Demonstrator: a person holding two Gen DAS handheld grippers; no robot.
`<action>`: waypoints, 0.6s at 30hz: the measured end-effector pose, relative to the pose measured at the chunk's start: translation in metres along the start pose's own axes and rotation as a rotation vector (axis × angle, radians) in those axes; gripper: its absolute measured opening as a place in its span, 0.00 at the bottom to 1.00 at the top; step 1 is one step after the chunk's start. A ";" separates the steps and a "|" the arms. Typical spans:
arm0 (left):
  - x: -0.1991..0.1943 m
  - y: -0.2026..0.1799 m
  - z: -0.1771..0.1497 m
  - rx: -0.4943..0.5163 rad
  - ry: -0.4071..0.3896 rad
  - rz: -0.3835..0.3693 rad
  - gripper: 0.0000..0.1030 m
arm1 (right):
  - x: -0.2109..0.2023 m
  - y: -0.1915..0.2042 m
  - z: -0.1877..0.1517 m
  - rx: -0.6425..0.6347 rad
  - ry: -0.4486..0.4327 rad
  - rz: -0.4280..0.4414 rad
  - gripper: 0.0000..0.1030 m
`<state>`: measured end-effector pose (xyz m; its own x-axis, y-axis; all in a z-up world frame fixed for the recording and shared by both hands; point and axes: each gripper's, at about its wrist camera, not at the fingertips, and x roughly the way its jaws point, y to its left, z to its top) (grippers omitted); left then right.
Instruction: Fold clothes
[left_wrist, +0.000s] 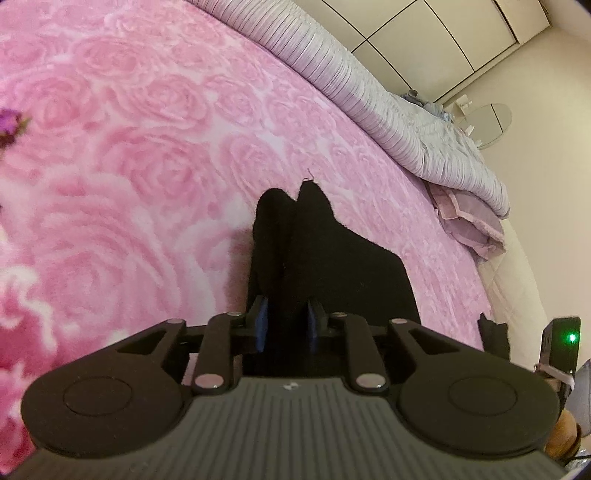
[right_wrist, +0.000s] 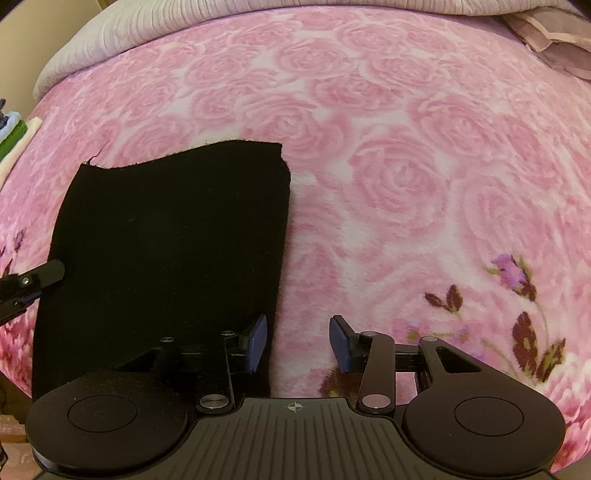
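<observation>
One big pink rose blanket covers the bed, and the black garment lies flat near its front edge. Left gripper is pinched onto the garment's left edge. Right gripper sits half open over its right edge, holding nothing.

Cloth: flat on blanket, near its front edge, left part.
Quilt: along blanket's far edge.
Pillow: far right corner, beside quilt.
</observation>
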<state>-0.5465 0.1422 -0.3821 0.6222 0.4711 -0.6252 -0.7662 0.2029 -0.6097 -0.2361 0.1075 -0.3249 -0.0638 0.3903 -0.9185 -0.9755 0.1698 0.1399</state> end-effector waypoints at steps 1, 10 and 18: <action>-0.005 -0.003 -0.003 0.012 -0.006 0.010 0.17 | 0.000 -0.001 -0.001 0.002 -0.002 -0.001 0.41; -0.049 -0.008 -0.050 0.050 0.000 0.074 0.27 | -0.010 -0.001 -0.017 0.013 -0.014 -0.025 0.42; -0.048 0.000 -0.070 -0.036 0.016 0.026 0.26 | -0.018 -0.008 -0.034 0.071 -0.001 0.000 0.42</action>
<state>-0.5651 0.0592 -0.3866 0.6049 0.4624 -0.6483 -0.7760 0.1593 -0.6103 -0.2341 0.0678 -0.3222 -0.0640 0.3909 -0.9182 -0.9582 0.2330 0.1660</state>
